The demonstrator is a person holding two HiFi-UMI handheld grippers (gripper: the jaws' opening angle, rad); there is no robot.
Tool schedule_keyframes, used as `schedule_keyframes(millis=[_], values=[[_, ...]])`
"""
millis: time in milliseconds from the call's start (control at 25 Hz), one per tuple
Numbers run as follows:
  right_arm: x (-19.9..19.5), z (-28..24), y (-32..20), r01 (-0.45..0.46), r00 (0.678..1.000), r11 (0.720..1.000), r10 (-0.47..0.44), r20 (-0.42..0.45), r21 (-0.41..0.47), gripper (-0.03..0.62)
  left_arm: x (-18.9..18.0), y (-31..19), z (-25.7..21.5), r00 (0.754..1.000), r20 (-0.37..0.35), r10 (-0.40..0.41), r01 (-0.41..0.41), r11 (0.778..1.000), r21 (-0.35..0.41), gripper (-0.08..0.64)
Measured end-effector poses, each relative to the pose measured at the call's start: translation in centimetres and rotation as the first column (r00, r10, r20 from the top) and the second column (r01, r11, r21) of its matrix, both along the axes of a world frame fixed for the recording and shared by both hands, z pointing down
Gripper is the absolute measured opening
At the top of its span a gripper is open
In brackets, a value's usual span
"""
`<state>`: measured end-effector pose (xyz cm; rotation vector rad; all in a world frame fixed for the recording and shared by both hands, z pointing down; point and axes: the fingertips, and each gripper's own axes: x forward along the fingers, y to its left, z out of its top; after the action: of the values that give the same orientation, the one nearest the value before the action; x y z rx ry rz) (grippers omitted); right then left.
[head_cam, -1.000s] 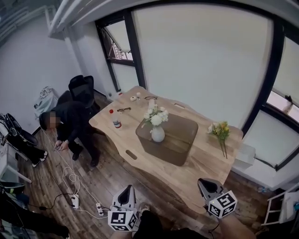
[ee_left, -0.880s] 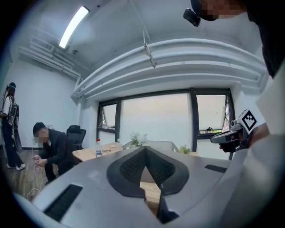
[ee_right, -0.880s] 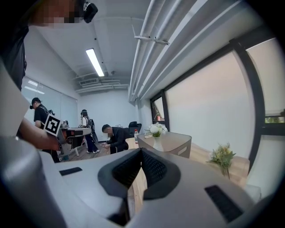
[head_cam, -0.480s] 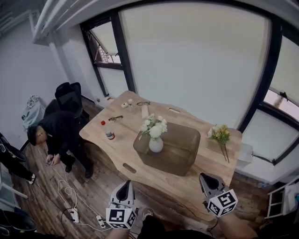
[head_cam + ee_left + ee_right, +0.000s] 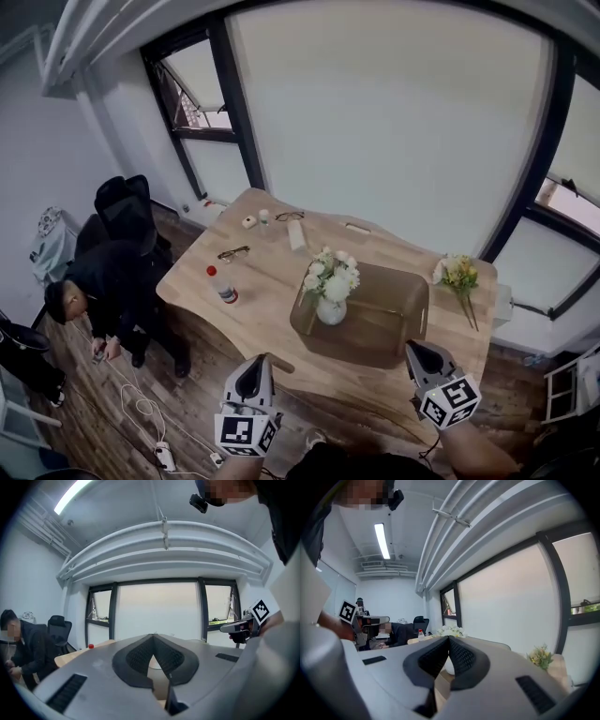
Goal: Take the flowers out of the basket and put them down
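Observation:
A brown see-through basket (image 5: 394, 330) stands on the wooden table (image 5: 262, 309), and inside it is a white vase of white flowers (image 5: 333, 281). In the right gripper view the white flowers (image 5: 450, 631) rise just past the jaw tips. A bunch of yellow flowers (image 5: 459, 276) lies on the table to the right of the basket. My left gripper (image 5: 256, 361) and right gripper (image 5: 414, 349) hover short of the table's near edge, both shut and holding nothing. In their own views the left gripper (image 5: 153, 636) and the right gripper (image 5: 449, 638) show pads that meet at the tip.
A red-capped bottle (image 5: 223, 286), a pair of glasses (image 5: 232, 252) and small items lie on the table's left part. A person (image 5: 98, 291) crouches on the floor at the left beside a black chair (image 5: 122, 206). Cables and a power strip (image 5: 164, 457) lie on the floor.
Both grippers and the head have moved closer to the table, and the basket now sits nearer and more to the right in view. Both grippers stayed shut.

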<state>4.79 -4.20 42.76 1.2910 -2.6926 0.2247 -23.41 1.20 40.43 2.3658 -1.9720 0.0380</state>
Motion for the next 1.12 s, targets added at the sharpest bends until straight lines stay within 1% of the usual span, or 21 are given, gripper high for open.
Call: schedule_keyframes(millis=[120,280,440,520,600,760,920,1000,1120], values=[[-2.0,-0.5,-1.7,-0.03,1.0,0.999,0.03,0.0,0.013,0.021,-2.2,-2.4,-0.4,0.999,0.005,0.032,-0.032,0.999,0.009,0.002],[-4.2,-2.5,-3.6,-0.059,0.998,0.994,0.057,0.027,0.094,0.021,-3.9,-4.5,-0.1,0.996,0.037,0.076,-0.077,0.996,0.037,0.002],[-6.0,-3.9,-5.3,-0.076,0.997,0.986,0.073,0.021,0.149,0.021,-5.0,-7.0,0.8,0.992,-0.001,0.124,-0.124,0.992,0.036,0.002],[-6.4,-4.8,-5.7,-0.097,0.995,0.977,0.092,0.033,0.193,0.021,-5.3,-8.0,1.0,0.99,0.0,0.143,-0.143,0.989,0.03,0.002],[-7.1,-5.2,-6.3,-0.084,0.996,0.975,0.081,0.023,0.207,0.021,-5.5,-8.9,0.8,0.989,0.003,0.15,-0.15,0.988,0.036,0.002],[-7.9,-5.7,-7.8,-0.046,0.999,0.979,0.05,-0.017,0.196,0.021,-5.4,-10.1,-0.3,0.988,-0.023,0.153,-0.151,0.987,0.059,0.002],[-7.6,-6.4,-9.4,-0.052,0.998,0.975,0.055,-0.007,0.218,0.021,-5.2,-11.0,0.2,0.988,-0.048,0.147,-0.145,0.989,0.039,0.002],[-7.9,-6.4,-10.3,-0.034,0.999,0.974,0.036,-0.004,0.224,0.021,-5.0,-11.5,0.5,0.989,-0.064,0.135,-0.133,0.991,0.029,0.002],[-8.2,-6.2,-12.1,0.0,1.0,0.972,0.002,-0.007,0.233,0.021,-4.3,-12.8,0.2,0.989,-0.066,0.133,-0.131,0.991,0.033,0.002]])
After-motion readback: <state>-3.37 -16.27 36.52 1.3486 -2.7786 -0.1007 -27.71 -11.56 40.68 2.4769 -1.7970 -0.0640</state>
